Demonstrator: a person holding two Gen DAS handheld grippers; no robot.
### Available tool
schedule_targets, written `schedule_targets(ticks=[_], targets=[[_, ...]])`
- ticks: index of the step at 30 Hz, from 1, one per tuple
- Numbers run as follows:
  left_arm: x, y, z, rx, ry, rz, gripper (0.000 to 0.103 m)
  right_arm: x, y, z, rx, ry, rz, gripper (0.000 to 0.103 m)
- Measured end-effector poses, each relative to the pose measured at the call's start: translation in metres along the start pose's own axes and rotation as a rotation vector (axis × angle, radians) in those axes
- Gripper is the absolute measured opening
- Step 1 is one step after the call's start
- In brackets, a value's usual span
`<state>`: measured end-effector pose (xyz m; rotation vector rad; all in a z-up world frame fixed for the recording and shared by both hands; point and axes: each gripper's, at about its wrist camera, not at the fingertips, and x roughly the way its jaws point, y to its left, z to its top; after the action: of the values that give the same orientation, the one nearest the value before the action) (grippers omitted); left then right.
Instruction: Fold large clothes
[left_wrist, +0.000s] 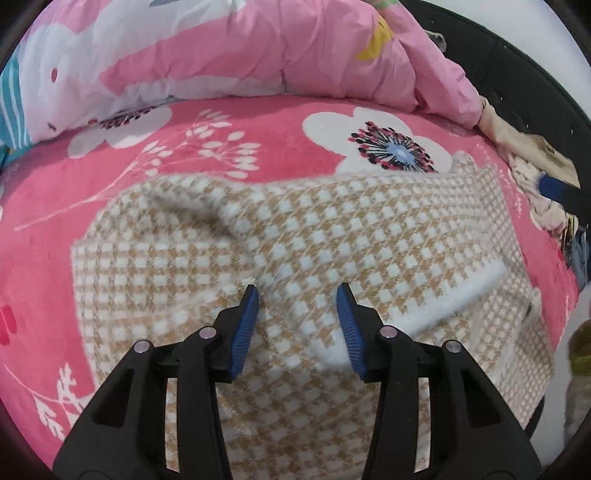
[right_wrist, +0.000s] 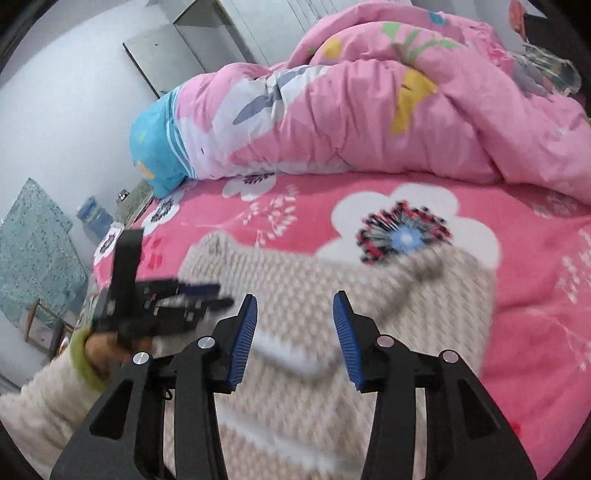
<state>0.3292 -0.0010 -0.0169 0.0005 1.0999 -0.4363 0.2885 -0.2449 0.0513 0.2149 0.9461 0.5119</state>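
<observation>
- The checked garment (left_wrist: 295, 240) lies folded on the pink bedsheet (left_wrist: 258, 122).
- Left gripper (left_wrist: 297, 291) and right gripper (right_wrist: 294, 299) hover above it, both released, gripping nothing.

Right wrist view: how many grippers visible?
2. Right gripper at bottom centre, jaws open over the checked garment; left gripper, blurred, at left over the garment's edge.

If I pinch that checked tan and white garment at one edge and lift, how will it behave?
The checked garment would probably drape and sag, since it already lies in soft folds on the pink floral sheet. Its fuzzy thick weave suggests some weight and decent grip. The folded layers would likely fall open.
</observation>
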Motion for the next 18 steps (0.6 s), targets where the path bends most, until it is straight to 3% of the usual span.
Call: schedule_targets(ticks=[4, 7, 11, 14, 16, 18], targets=[[-0.003, 0.003, -0.003, -0.008, -0.015, -0.004, 0.043, 0.073, 0.017, -0.007, -0.057, 0.084, 0.015, 0.041], [-0.013, 0.007, 0.001, -0.012, -0.057, 0.029, 0.042, 0.110, 0.017, -0.036, -0.105, 0.139, -0.065, 0.042], [-0.029, 0.002, 0.022, 0.000, -0.153, 0.010, 0.041, 0.105, 0.024, -0.038, -0.118, 0.118, -0.089, 0.042], [-0.016, -0.018, 0.036, 0.039, -0.141, -0.010, 0.041, 0.098, 0.031, -0.031, -0.131, 0.120, -0.110, 0.042], [0.006, -0.032, 0.035, 0.104, -0.081, 0.070, 0.042, 0.082, 0.030, -0.024, -0.115, 0.063, -0.123, 0.041], [0.022, -0.043, 0.024, 0.193, -0.073, 0.183, 0.044, 0.070, 0.016, -0.022, -0.098, 0.019, -0.173, 0.041]])
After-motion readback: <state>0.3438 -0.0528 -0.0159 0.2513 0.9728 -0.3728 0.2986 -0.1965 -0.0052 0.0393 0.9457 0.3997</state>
